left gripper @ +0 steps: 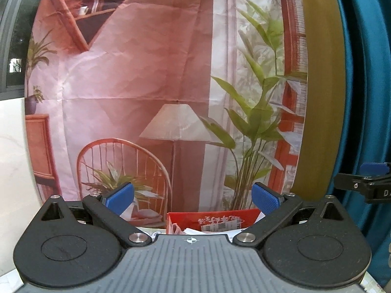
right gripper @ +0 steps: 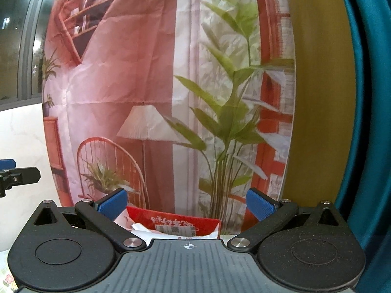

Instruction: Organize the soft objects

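A red box [left gripper: 212, 221] with white printing stands low in the left wrist view, with pale crumpled soft things [left gripper: 193, 231] showing inside it. My left gripper [left gripper: 193, 199] is open above and in front of it, nothing between its blue pads. In the right wrist view the same red box [right gripper: 176, 223] sits just beyond my right gripper [right gripper: 185, 205], which is also open and holds nothing. White and pink soft things [right gripper: 144, 229] poke out of the box. Each gripper's body hides the surface below.
A printed cloth backdrop [left gripper: 158, 73] with a chair, lamp and plant picture hangs close behind the box. A teal curtain [left gripper: 361, 73] and a mustard strip [left gripper: 320, 73] lie to the right. The other gripper shows at the frame edge [left gripper: 366, 185] [right gripper: 14, 178]. A white wall [right gripper: 22, 134] is on the left.
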### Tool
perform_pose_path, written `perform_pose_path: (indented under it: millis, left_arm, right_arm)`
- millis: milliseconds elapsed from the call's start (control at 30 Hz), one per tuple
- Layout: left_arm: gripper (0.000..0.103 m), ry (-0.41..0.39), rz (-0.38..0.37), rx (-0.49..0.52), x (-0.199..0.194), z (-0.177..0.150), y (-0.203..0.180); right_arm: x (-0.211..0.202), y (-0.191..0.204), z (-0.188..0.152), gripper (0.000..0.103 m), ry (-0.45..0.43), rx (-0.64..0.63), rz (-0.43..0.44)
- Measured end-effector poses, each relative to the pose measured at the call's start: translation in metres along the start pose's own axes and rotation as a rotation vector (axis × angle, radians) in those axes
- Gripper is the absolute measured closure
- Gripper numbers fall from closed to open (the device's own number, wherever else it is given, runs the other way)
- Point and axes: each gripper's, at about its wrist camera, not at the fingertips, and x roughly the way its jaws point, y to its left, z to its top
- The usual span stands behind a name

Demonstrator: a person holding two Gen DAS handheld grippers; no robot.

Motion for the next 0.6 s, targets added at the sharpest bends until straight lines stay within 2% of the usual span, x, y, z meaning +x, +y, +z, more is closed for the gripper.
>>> perform_pose_path:
  millis: [600]
  left_arm:
    - [0.0, -0.005, 0.039, 0.009, -0.0045, 0.0009, 0.0035]
  right_arm:
    - [-0.0082, 0.0025, 0.0035, 0.0, -0.006, -0.015, -0.005]
